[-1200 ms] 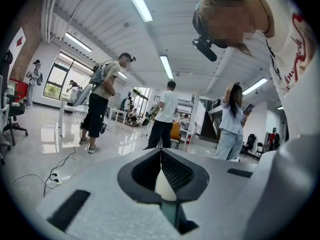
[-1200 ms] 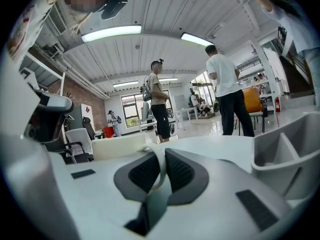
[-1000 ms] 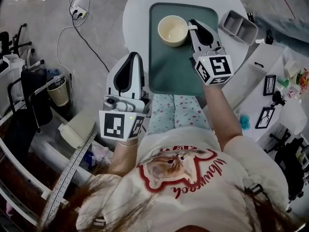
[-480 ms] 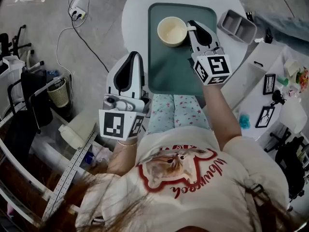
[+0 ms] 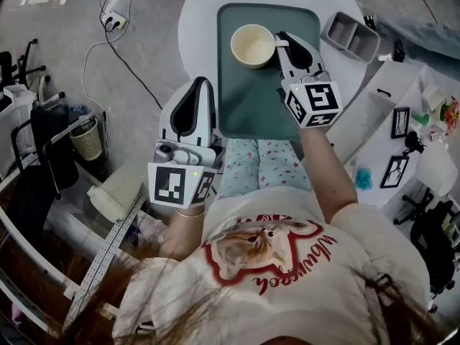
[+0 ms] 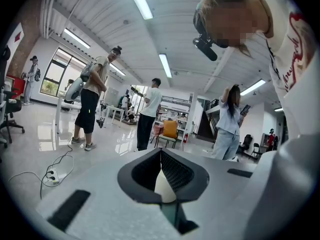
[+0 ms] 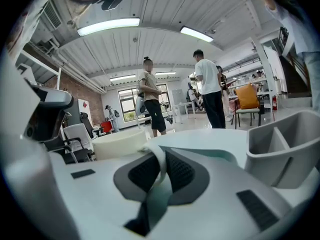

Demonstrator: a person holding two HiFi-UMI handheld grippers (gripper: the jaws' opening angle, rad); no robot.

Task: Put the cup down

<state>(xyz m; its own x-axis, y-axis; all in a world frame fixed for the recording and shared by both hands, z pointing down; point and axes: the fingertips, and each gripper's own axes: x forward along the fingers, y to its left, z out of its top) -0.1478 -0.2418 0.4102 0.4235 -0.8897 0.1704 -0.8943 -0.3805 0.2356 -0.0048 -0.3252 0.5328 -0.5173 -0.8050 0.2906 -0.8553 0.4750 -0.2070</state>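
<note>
A cream cup (image 5: 252, 46) is at the far end of the green tray (image 5: 248, 99) on the round white table (image 5: 205, 13). My right gripper (image 5: 282, 40) reaches in from the cup's right side and is shut on the cup's handle (image 7: 156, 166). The cup's body (image 7: 120, 143) shows left of the jaws in the right gripper view. Whether the cup's base touches the tray cannot be told. My left gripper (image 5: 199, 83) hangs off the table's near left edge, shut with nothing in it (image 6: 161, 151).
A grey divided bin (image 5: 350, 37) stands on the table right of the tray, close beside the right gripper (image 7: 285, 149). The person's knees are at the table's near edge. Several people stand across the room. A cable and power strip (image 5: 115, 16) lie on the floor at left.
The whole head view has slid slightly left. The cup and right gripper keep the same place on the tray. The left gripper has not moved.
</note>
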